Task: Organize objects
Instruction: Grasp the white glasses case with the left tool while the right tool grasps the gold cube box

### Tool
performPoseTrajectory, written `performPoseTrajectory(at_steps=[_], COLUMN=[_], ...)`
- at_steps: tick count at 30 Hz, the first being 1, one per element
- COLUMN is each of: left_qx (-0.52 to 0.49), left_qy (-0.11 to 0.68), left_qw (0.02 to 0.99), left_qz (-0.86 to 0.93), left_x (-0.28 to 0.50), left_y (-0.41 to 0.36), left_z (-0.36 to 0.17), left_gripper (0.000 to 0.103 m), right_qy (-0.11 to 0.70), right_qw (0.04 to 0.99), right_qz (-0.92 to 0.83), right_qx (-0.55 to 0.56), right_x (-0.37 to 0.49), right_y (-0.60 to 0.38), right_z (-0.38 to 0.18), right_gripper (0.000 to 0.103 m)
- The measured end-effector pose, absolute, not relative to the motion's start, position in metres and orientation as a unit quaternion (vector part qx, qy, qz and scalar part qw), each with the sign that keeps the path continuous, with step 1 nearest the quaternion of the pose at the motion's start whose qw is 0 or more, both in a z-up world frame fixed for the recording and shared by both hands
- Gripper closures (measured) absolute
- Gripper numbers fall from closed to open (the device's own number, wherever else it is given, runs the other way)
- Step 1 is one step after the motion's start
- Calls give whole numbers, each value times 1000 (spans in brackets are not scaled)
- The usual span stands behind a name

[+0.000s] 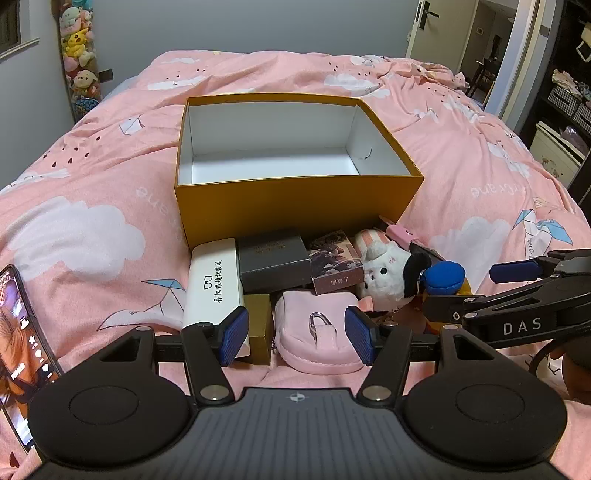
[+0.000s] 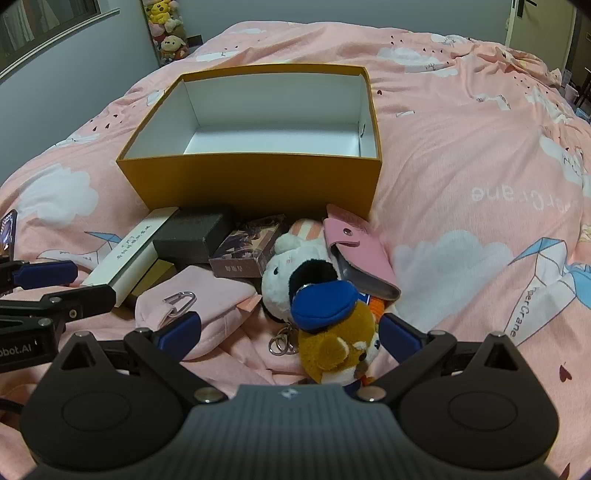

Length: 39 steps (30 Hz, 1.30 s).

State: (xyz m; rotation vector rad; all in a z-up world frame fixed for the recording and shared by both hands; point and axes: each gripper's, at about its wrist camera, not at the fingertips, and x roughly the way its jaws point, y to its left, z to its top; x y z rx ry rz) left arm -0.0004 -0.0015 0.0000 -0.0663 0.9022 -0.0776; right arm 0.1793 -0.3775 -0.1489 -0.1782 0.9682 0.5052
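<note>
Nothing packed yet: my left claw (image 1: 295,334) gapes around the pink pouch (image 1: 319,338), my right claw (image 2: 290,332) gapes empty over the plush dog (image 2: 338,341). Next, pinch and lift into the box (image 1: 295,206).

This was a bedroom in a home: a wide bed (image 1: 110,177) filled the view, covered by a pink quilt printed with white clouds and paper cranes. A tall hanging holder stuffed with plush toys (image 1: 78,51) stood against the grey wall beside a window (image 2: 44,26), and an open door (image 1: 424,26) led to another room, with dark shelves (image 1: 569,96) of folded clothes and baskets to the right. A phone (image 1: 18,354) lay lit on the quilt, near an open yellow box (image 1: 295,206) and small personal items.
</note>
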Motion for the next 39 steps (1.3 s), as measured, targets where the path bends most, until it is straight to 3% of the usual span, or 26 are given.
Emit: performPoseTrajectory(at_steps=[19, 26, 39], left_qx=[-53, -63, -69], left_qy=[457, 491, 563], left_qw=[887, 869, 823], left_qz=[-49, -30, 19], left_x=[6, 31, 101], left_y=[9, 40, 69], left_z=[0, 3, -52], left_gripper=[33, 31, 26], right_qy=[469, 469, 478], right_qw=[845, 832, 796], right_qz=[247, 288, 358], right_qx=[-75, -73, -99], right_x=[185, 202, 241], right_y=[-379, -366, -299], right_z=[-148, -140, -157], right_gripper=[2, 27, 27])
